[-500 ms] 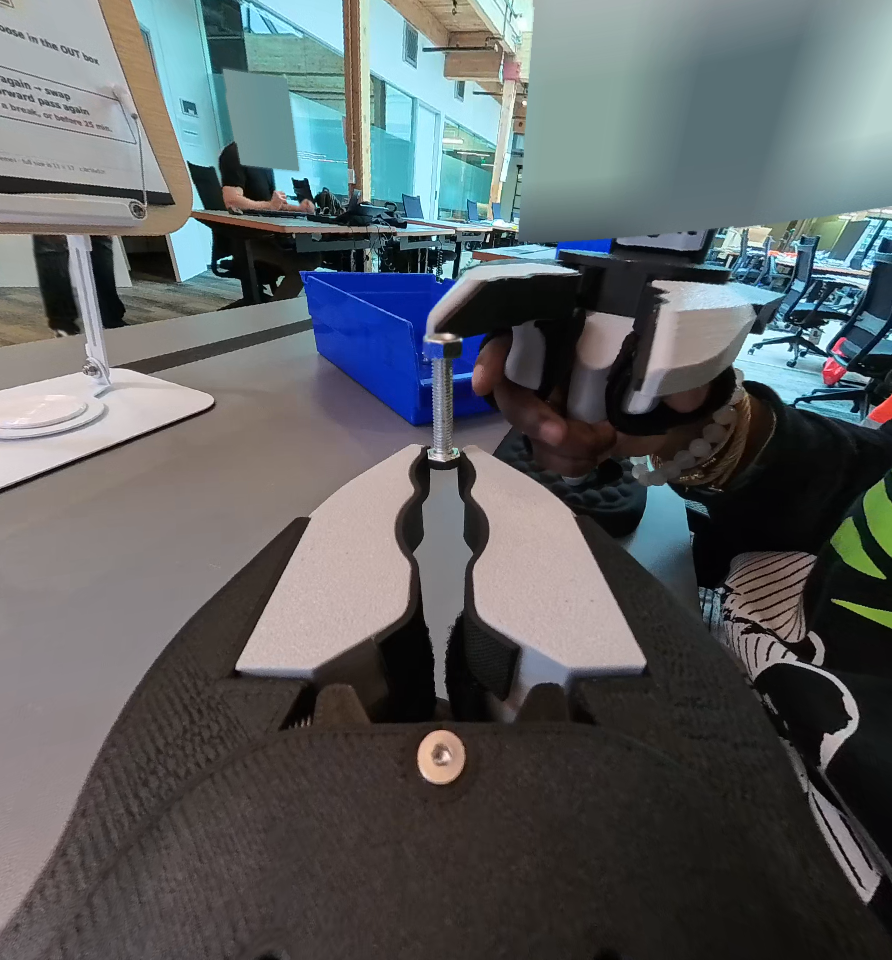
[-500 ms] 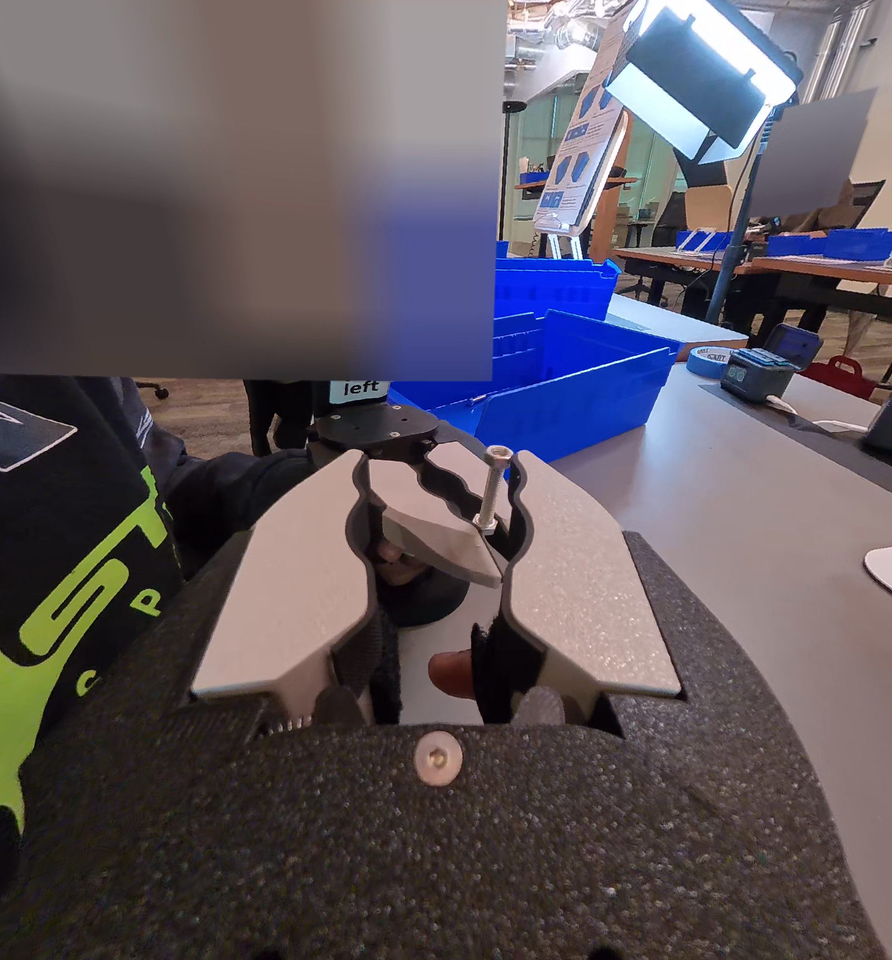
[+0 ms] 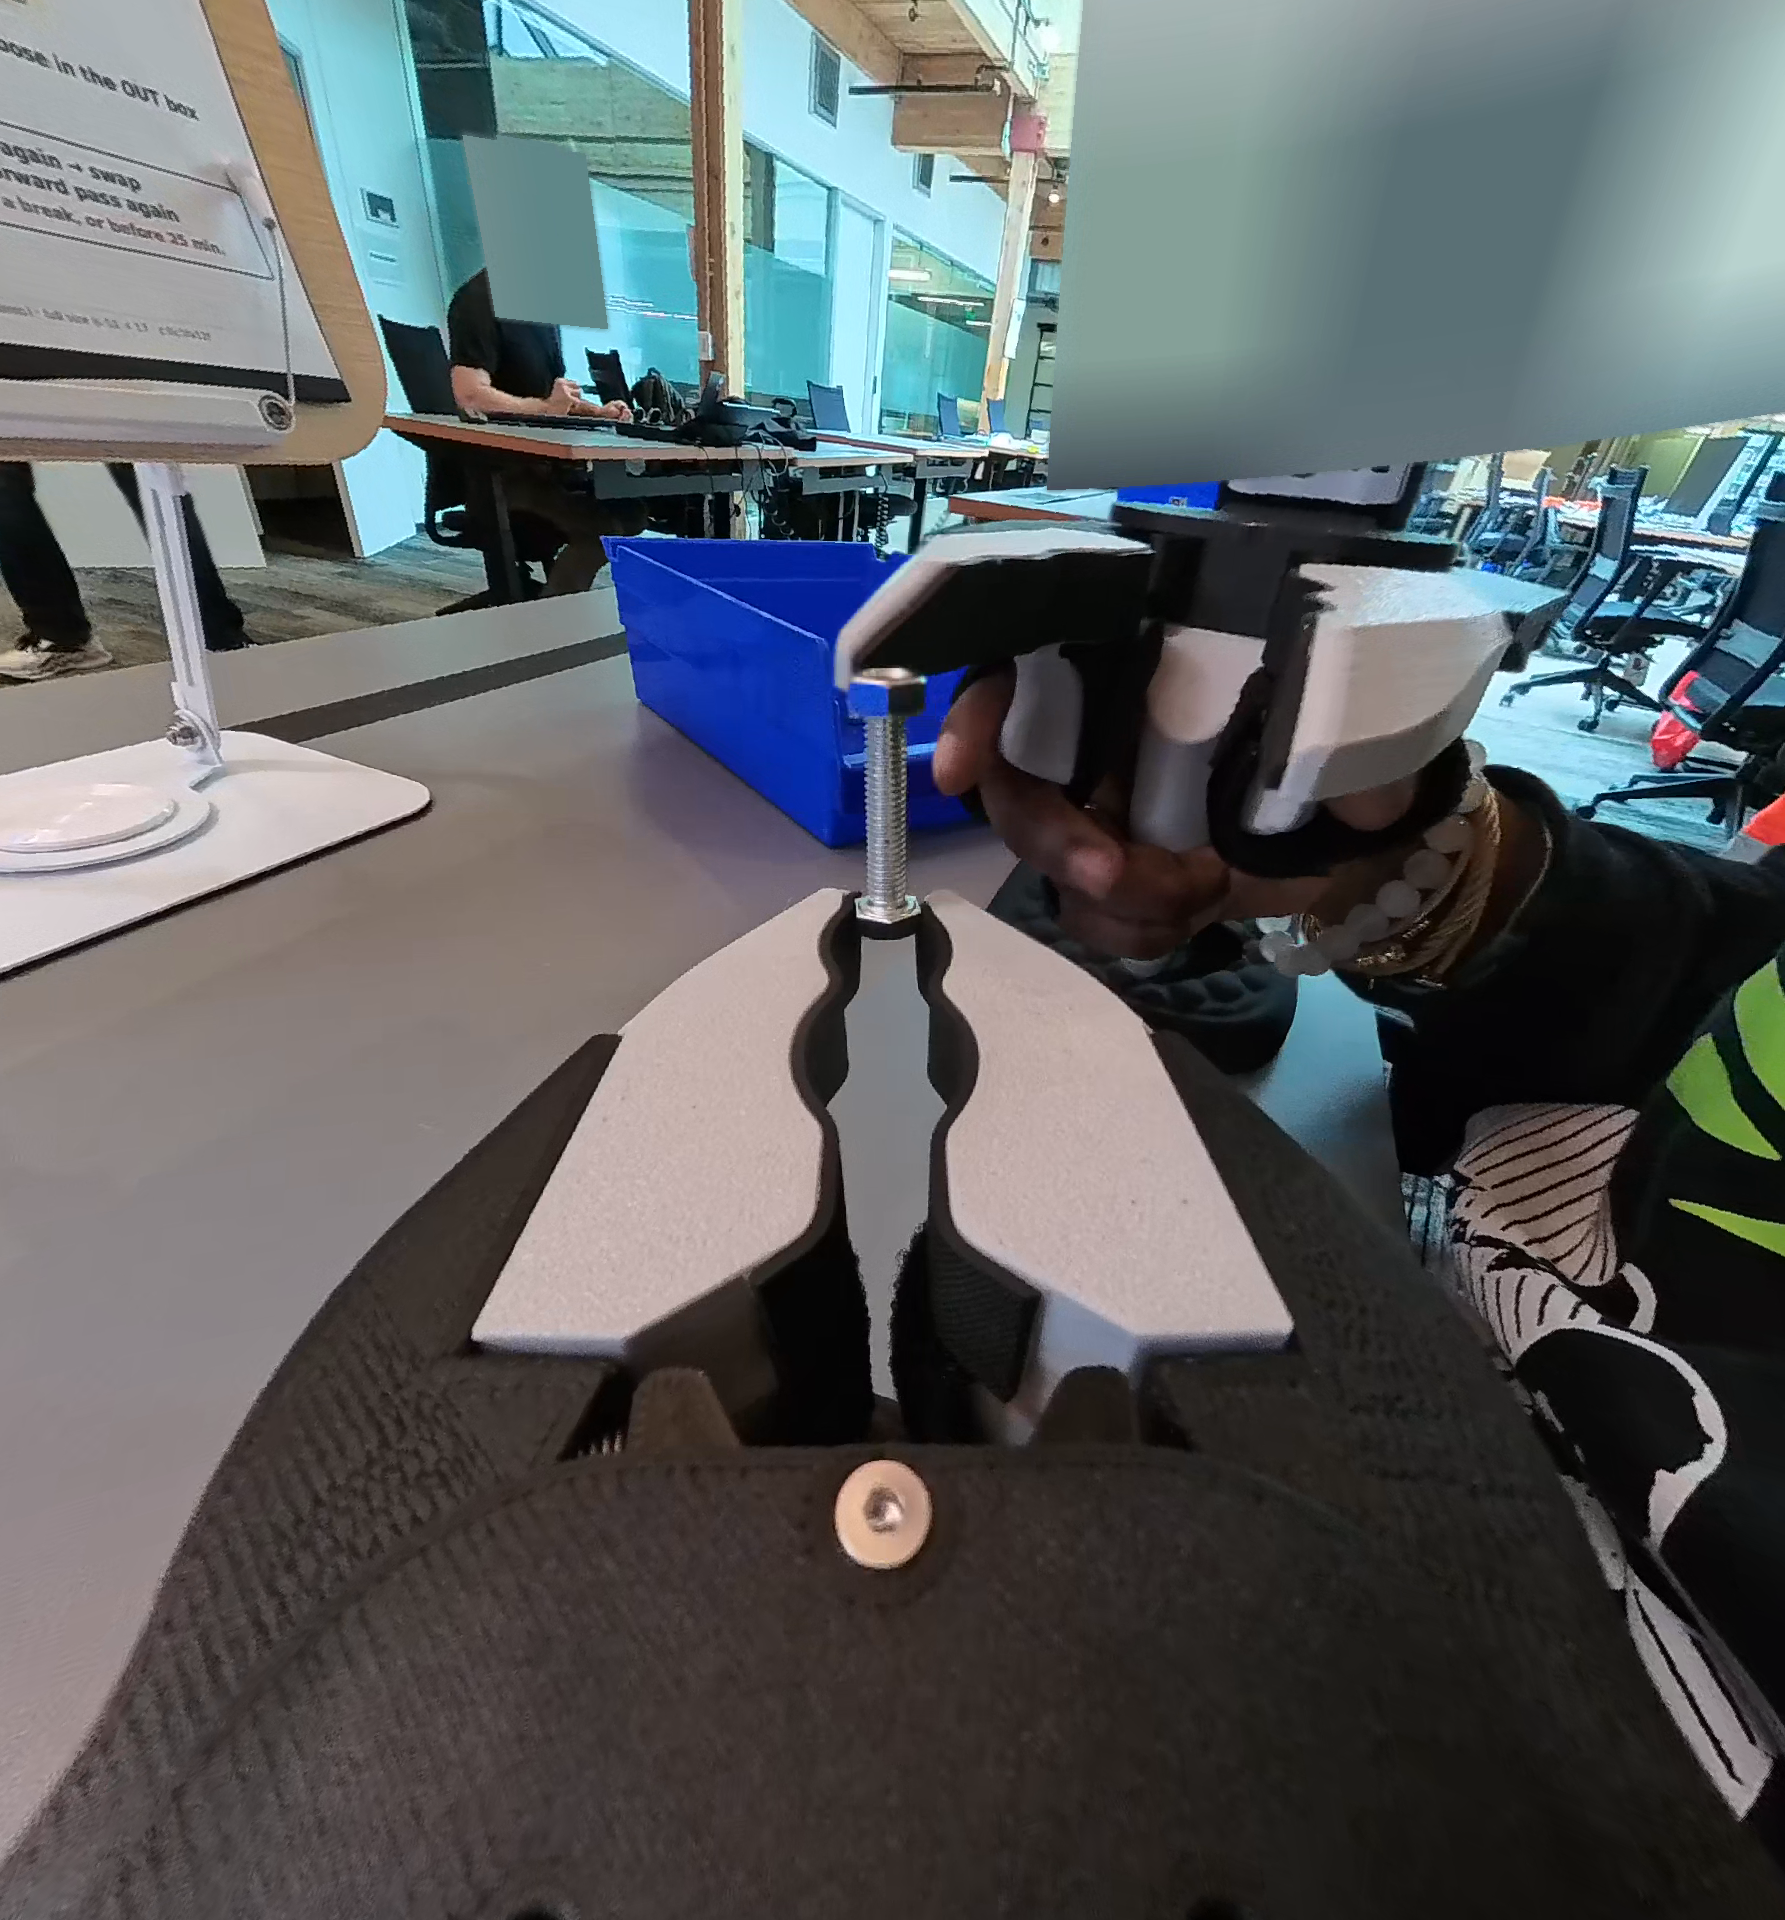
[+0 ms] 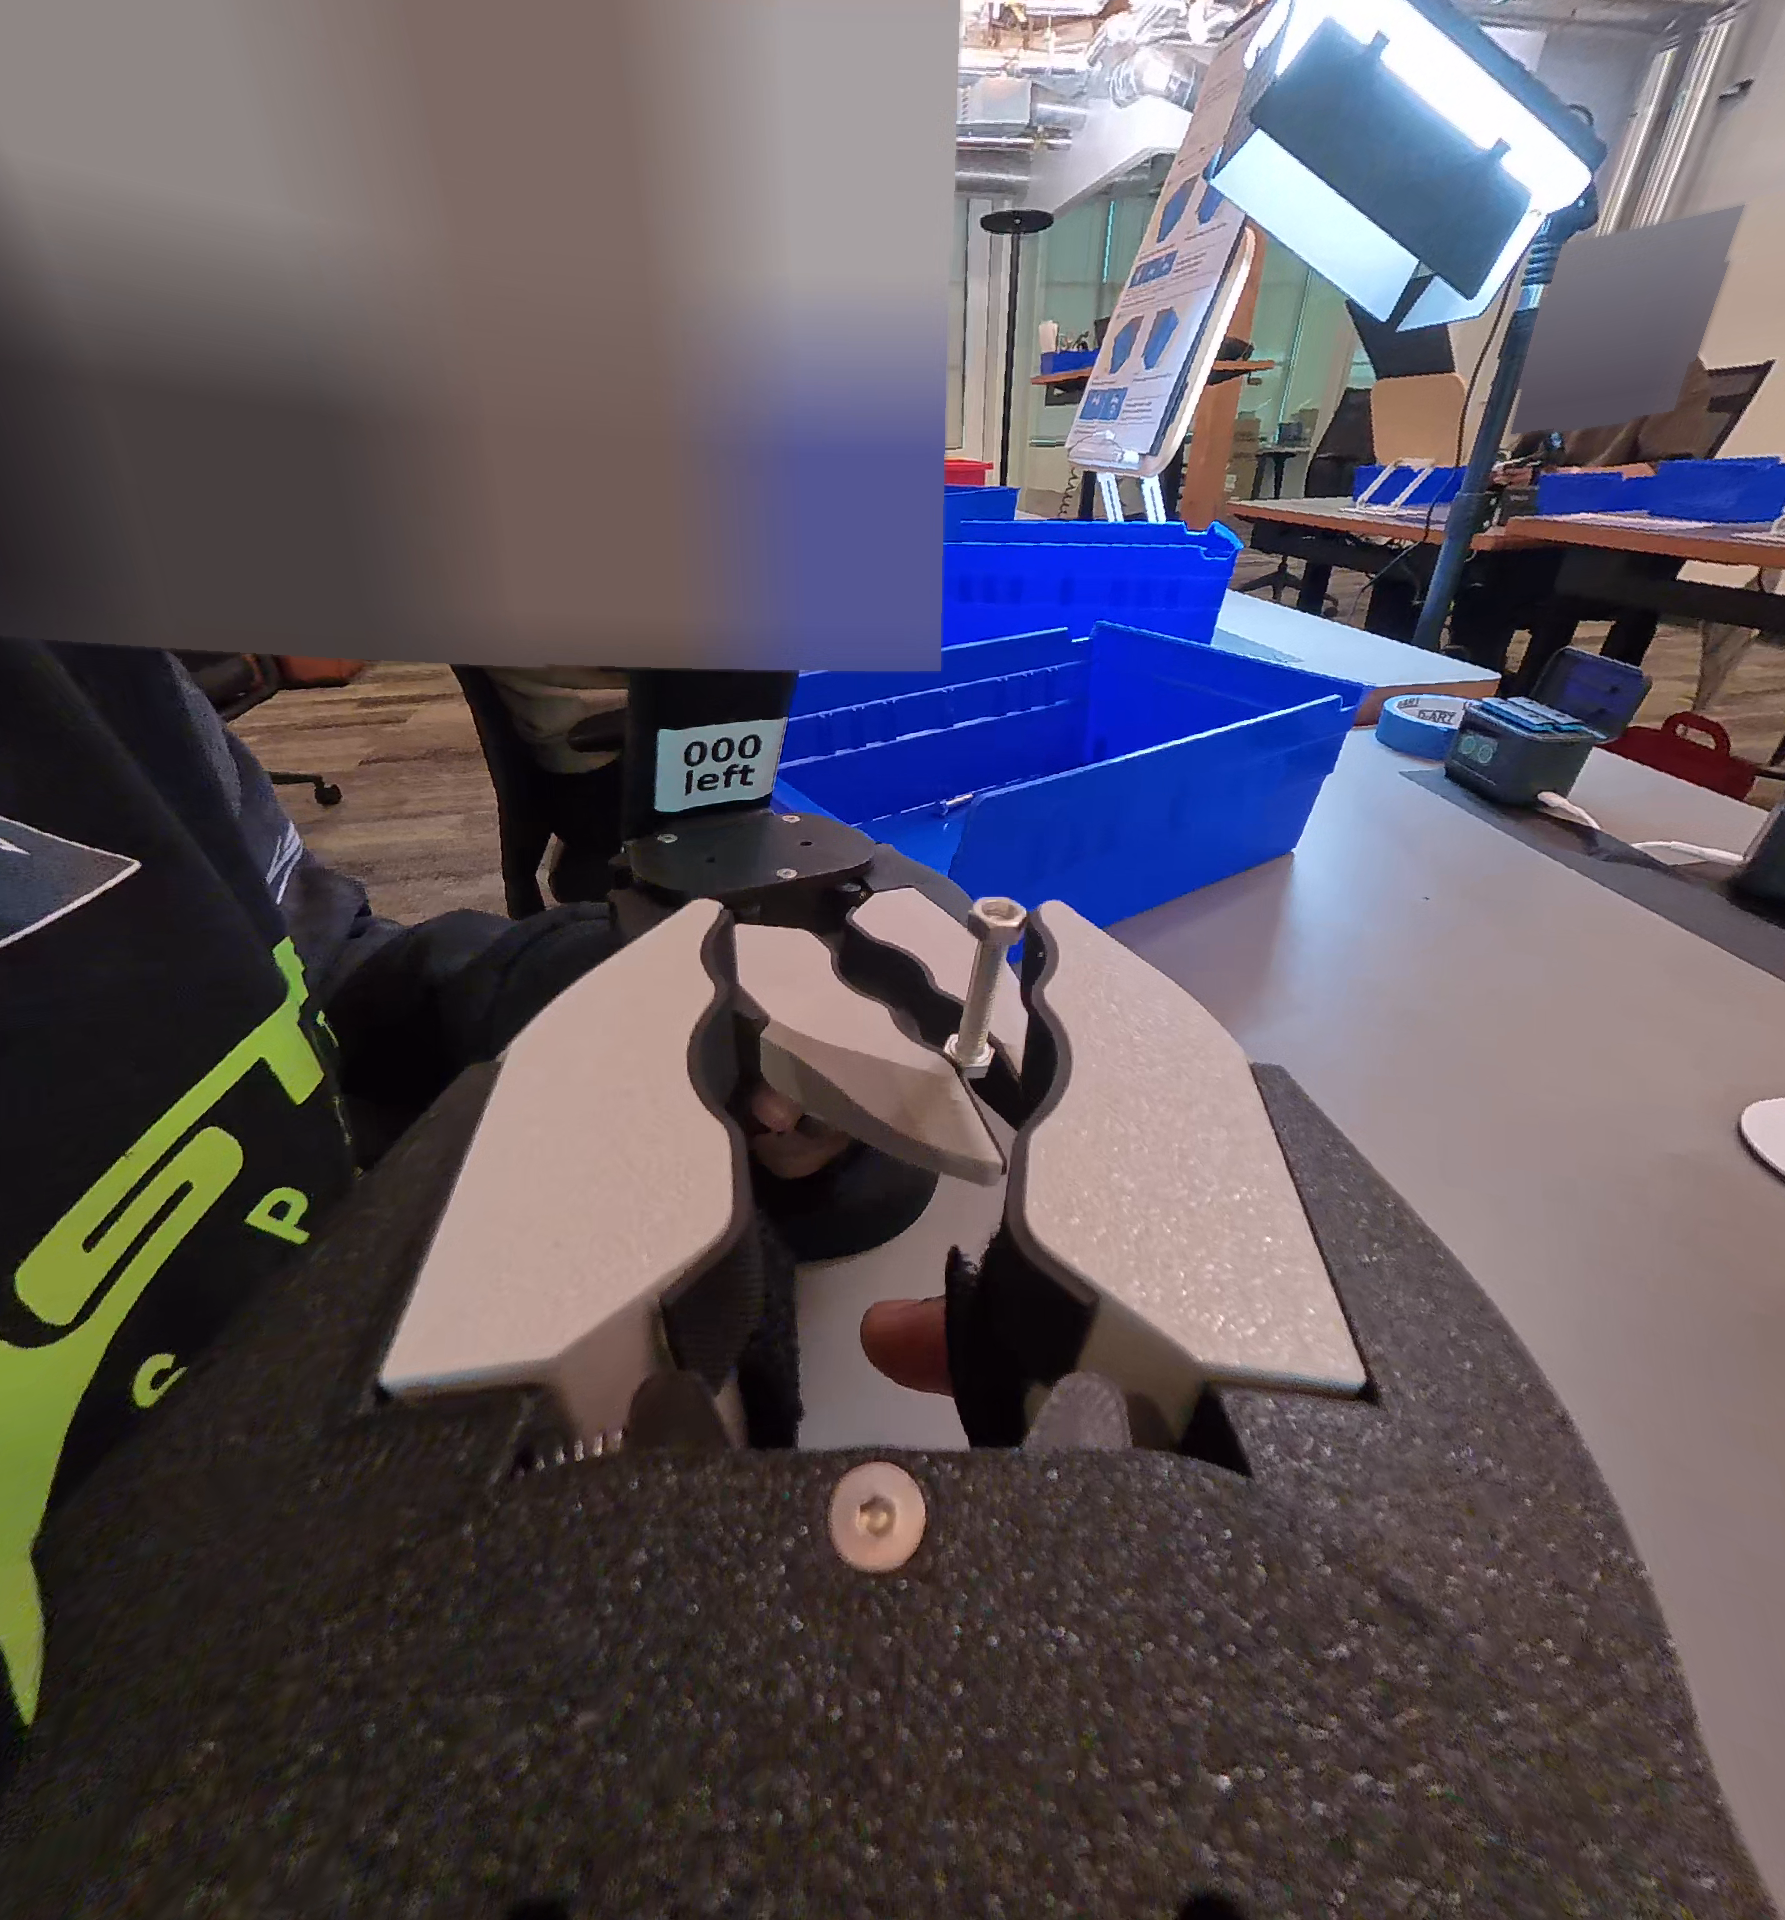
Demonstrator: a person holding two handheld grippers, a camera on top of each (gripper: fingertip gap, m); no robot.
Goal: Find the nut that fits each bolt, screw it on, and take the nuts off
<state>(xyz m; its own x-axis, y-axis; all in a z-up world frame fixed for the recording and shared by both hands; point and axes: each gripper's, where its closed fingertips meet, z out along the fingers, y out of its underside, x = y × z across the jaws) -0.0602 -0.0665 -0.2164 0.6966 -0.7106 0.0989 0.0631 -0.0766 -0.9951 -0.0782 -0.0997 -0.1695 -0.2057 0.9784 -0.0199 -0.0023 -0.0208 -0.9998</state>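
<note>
My left gripper point(image 3: 888, 925) is shut on a small silver nut point(image 3: 888, 912) at its fingertips. A threaded silver bolt point(image 3: 886, 800) stands upright out of the nut, head up. My right gripper point(image 3: 872, 655) comes in from the right with its fingertips level with the bolt head point(image 3: 886, 694). In the right wrist view my right gripper point(image 4: 877, 920) is open, its jaws wide apart. The bolt point(image 4: 983, 987) stands just inside its right finger point(image 4: 1137, 1122). The left gripper point(image 4: 971, 1081) holds the nut point(image 4: 971, 1058) between those jaws.
A blue bin point(image 3: 742, 665) stands on the grey table point(image 3: 296, 1091) behind the bolt; more blue bins point(image 4: 1127, 790) show in the right wrist view. A white stand base point(image 3: 140, 831) is at the left. A tape roll point(image 4: 1423, 722) and a small case point(image 4: 1532, 743) lie far right. There is about 6 cm between the tips of the two grippers.
</note>
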